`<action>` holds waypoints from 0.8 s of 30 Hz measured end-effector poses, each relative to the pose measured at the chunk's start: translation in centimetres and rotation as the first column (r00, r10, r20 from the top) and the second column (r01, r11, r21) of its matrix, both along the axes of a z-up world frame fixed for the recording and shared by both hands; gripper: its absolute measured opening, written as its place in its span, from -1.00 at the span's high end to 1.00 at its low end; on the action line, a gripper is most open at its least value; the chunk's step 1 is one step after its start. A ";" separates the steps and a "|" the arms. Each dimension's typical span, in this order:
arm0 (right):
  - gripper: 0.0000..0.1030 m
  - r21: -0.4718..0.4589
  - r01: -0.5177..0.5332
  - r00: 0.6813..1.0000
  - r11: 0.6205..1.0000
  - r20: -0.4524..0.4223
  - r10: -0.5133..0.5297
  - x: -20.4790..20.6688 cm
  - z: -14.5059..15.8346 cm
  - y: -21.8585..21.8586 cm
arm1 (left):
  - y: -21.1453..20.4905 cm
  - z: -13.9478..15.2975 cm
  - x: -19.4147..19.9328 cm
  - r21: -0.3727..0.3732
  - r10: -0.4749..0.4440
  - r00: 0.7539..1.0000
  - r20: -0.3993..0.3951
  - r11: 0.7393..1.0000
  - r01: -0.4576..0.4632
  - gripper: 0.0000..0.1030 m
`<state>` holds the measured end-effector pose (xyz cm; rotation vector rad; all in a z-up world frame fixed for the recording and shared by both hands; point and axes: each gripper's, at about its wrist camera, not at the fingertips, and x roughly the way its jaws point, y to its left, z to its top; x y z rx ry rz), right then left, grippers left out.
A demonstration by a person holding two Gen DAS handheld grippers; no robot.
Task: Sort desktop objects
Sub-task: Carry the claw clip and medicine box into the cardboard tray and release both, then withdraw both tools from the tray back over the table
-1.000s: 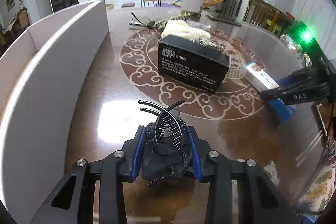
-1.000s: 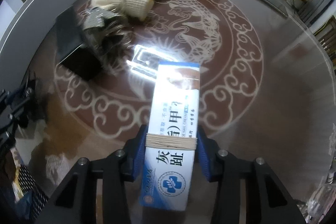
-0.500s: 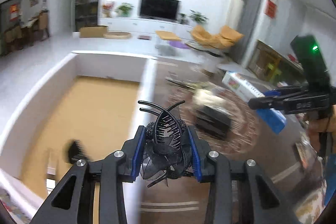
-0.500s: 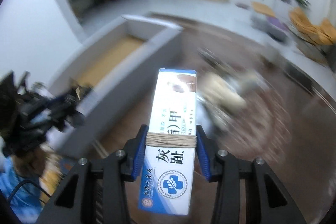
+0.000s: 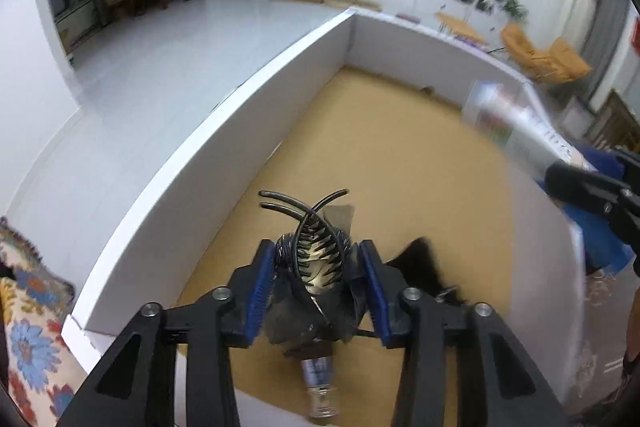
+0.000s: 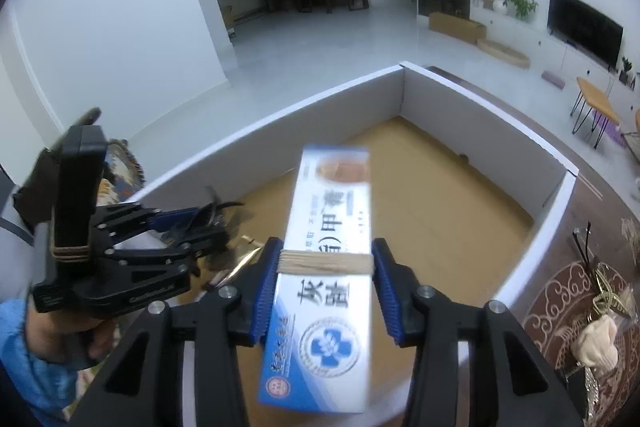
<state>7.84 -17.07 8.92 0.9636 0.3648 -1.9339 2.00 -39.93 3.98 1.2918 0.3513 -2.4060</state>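
My left gripper [image 5: 318,269] is shut on a black hair claw clip [image 5: 316,259] and holds it above the cardboard floor of a large white-walled box [image 5: 224,131]. My right gripper [image 6: 326,267] is shut on a blue and white ointment box [image 6: 328,247] with a rubber band round it, held over the same white-walled box [image 6: 404,99]. The left gripper also shows in the right wrist view [image 6: 192,231], at the left. The ointment box shows blurred in the left wrist view [image 5: 516,131], at the right.
A small bottle [image 5: 320,383] and a black object [image 5: 420,263] lie on the box floor under the left gripper. On the brown patterned table [image 6: 568,287] to the right lie a cream knit item [image 6: 598,341] and a gold clip [image 6: 608,299].
Both grippers have swung left from over the table to above the open box, each still holding its object. The black carton and table clutter have left the left wrist view.
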 end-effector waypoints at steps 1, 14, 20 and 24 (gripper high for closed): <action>-0.40 0.001 0.010 1.000 1.000 0.009 -0.010 -0.3 -0.5 -0.3 | -0.1 -0.2 0.1 -0.001 0.009 1.000 0.003 1.000 -0.009 -0.21; -1.00 -0.164 0.244 0.947 0.956 -0.172 -0.272 1.0 -0.5 16.6 | 7.8 3.8 2.8 -0.094 -0.094 0.982 -0.162 0.992 0.080 -0.65; -1.00 -0.064 0.425 0.876 0.903 -0.221 -0.429 1.8 -5.4 30.5 | 18.1 6.9 3.1 -0.138 -0.294 0.924 -0.245 0.954 0.267 -0.95; -1.00 0.039 0.531 0.838 0.847 -0.171 -0.518 0.6 -9.3 37.1 | 25.6 6.1 2.2 -0.130 -0.426 0.873 -0.237 0.904 0.406 -1.00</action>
